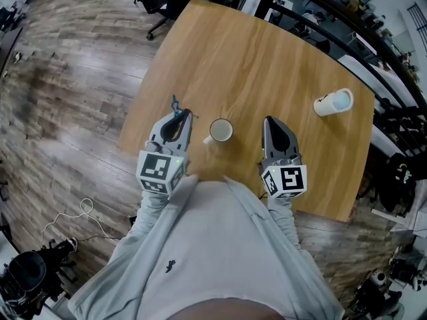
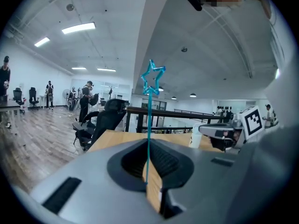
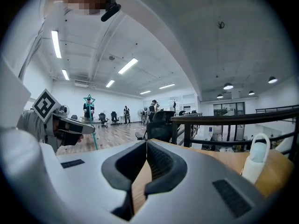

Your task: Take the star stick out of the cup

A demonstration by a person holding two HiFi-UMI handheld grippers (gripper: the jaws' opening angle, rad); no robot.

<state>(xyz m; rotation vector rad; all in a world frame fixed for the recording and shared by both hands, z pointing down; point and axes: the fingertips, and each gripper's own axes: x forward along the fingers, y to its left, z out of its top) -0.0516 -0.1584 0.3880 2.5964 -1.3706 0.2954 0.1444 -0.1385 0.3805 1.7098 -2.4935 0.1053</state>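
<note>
Left claw (image 2: 149,146) around star stick (image 2: 148,125), base hidden

Writing: none legible from here.
White cube (image 1: 160,171) of left gripper (image 1: 179,117): black square pattern, no letters.

From the head view we see the star stick (image 1: 175,104) only as a thin teal squiggle, too small to show its shape. In the left gripper view its lower end vanishes between the left gripper's (image 2: 148,148) closed jaws, and a white cup (image 2: 195,138) seems partly hidden behind the right gripper (image 2: 210,132).
</note>
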